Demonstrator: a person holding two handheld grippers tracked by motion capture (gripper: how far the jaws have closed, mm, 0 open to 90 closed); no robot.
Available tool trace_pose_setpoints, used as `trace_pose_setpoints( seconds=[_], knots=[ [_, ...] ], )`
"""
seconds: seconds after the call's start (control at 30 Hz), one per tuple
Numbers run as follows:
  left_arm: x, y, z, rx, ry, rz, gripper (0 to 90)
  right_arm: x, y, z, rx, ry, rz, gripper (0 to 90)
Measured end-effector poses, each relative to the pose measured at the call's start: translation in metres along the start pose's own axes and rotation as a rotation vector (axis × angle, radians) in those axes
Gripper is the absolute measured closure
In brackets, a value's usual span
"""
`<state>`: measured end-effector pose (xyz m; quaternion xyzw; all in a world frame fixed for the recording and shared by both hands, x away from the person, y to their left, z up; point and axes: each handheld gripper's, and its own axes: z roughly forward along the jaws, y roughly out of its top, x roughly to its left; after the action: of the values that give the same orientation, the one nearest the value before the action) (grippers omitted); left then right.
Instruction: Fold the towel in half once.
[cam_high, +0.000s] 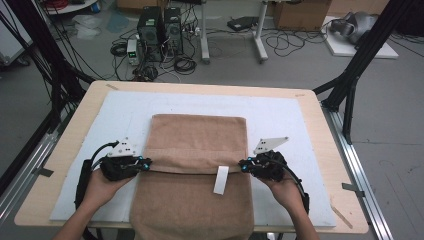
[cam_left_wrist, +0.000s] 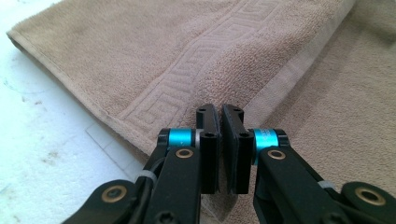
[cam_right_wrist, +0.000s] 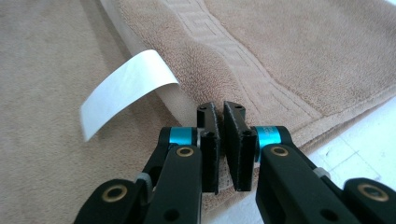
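On towel (cam_high: 200, 145), both tools pinching edges

towel (cam_high: 199, 150) mid-counter (cam_high: 310, 105), on mat (cam_high: 280, 115) | far half folded onto near half | label (cam_high: 220, 180) right of middle, on lower layer

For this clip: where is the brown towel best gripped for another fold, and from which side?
Probably at the two ends of the folded-over hem of the brown towel, each approached from its own outer side. The left gripper and right gripper sit there, jaws nearly closed on that banded edge. I'd avoid the white label.
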<state>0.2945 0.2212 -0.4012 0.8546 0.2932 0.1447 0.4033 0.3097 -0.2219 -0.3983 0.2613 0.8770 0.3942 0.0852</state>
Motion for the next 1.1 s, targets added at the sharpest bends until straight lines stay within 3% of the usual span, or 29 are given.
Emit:
trace_pose_setpoints(
  seconds=[0.23,0.43,0.6,0.8,0.9,0.93,0.97,1.0,1.1],
  knots=[
    [-0.005,0.0,-0.014,-0.029,-0.01,-0.001,85.2,0.009,0.002,-0.013,-0.03,0.011,-0.011,84.7],
    [-0.02,0.0,-0.032,-0.041,-0.009,0.025,85.2,0.026,0.006,-0.03,-0.055,0.012,-0.043,84.6],
    [-0.045,-0.011,-0.054,-0.043,-0.018,0.058,85.1,0.055,-0.001,-0.048,-0.067,0.027,-0.068,84.6],
    [-0.091,-0.03,-0.085,-0.028,-0.044,0.099,85.2,0.096,-0.024,-0.066,-0.074,0.05,-0.078,84.5],
    [-0.109,-0.04,-0.099,-0.017,-0.08,0.1,84.5,0.121,-0.033,-0.078,-0.075,0.066,-0.093,82.7],
    [-0.113,-0.043,-0.102,-0.016,-0.086,0.093,81.6,0.126,-0.035,-0.081,-0.076,0.077,-0.097,77.1],
    [-0.114,-0.046,-0.105,-0.015,-0.089,0.091,73.0,0.13,-0.036,-0.083,-0.079,0.077,-0.099,68.6],
    [-0.114,-0.047,-0.107,-0.018,-0.086,0.089,66.9,0.131,-0.036,-0.085,-0.087,0.082,-0.091,66.6],
    [-0.106,-0.044,-0.107,-0.028,-0.061,0.089,59.8,0.125,-0.032,-0.084,-0.088,0.08,-0.096,63.5]
  ],
)
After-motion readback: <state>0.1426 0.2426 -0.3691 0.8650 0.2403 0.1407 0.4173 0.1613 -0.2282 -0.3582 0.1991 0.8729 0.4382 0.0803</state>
